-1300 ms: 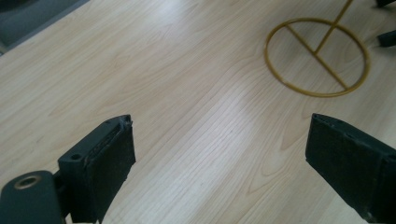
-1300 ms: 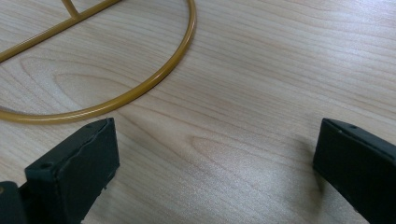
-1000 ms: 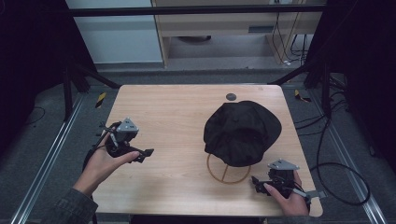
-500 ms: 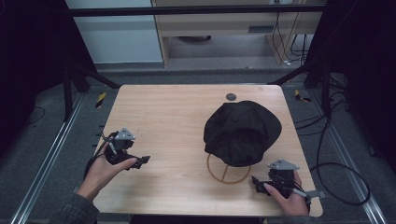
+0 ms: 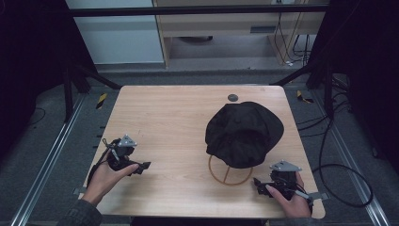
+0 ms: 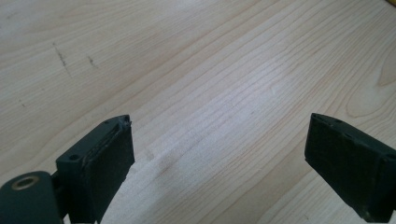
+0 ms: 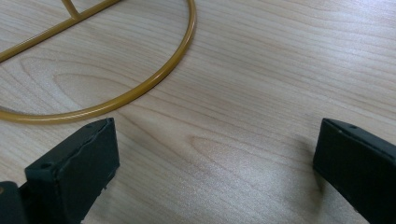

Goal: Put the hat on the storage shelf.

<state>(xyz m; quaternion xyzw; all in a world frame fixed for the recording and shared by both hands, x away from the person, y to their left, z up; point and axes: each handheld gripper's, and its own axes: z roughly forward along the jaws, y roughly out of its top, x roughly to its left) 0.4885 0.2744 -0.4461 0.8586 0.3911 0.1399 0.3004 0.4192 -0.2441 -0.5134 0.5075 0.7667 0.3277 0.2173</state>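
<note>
Floor on the left: dark grey carpet [image 5: 42,141] with a metal rail [image 5: 44,169] running along beside the table.
Left hand [image 5: 101,176]: it comes in from the bottom and rests at the near left part of the table.
Left gripper [image 5: 141,166]: held in that hand, low over the wood. In the left gripper view [image 6: 219,158] its two black jaws stand wide apart with only bare wood between them. It holds nothing.
Table [image 5: 174,122]: light wood with wavy grain lines and a few small dark marks. It has rounded corners.
Room behind: a pale cabinet [image 5: 122,42] and a wooden shelf [image 5: 226,28] stand past the far edge, with a dark bar [image 5: 197,10] across the top.
Hat [image 5: 242,132]: black, sitting on a stand right of the middle of the table.
Stand [image 5: 230,175]: a thin yellow wire ring lying flat on the wood under the hat.
Small disc [image 5: 233,97]: dark and round, near the far edge, apart from the hat.
Right gripper [image 5: 258,182]: at the near right corner, just beside the yellow ring. In the right gripper view [image 7: 217,163] its jaws are wide apart and empty, over bare wood.
Right hand [image 5: 289,200]: holds that gripper.
Floor on the right: black cables [image 5: 339,174] loop over the carpet.
</note>
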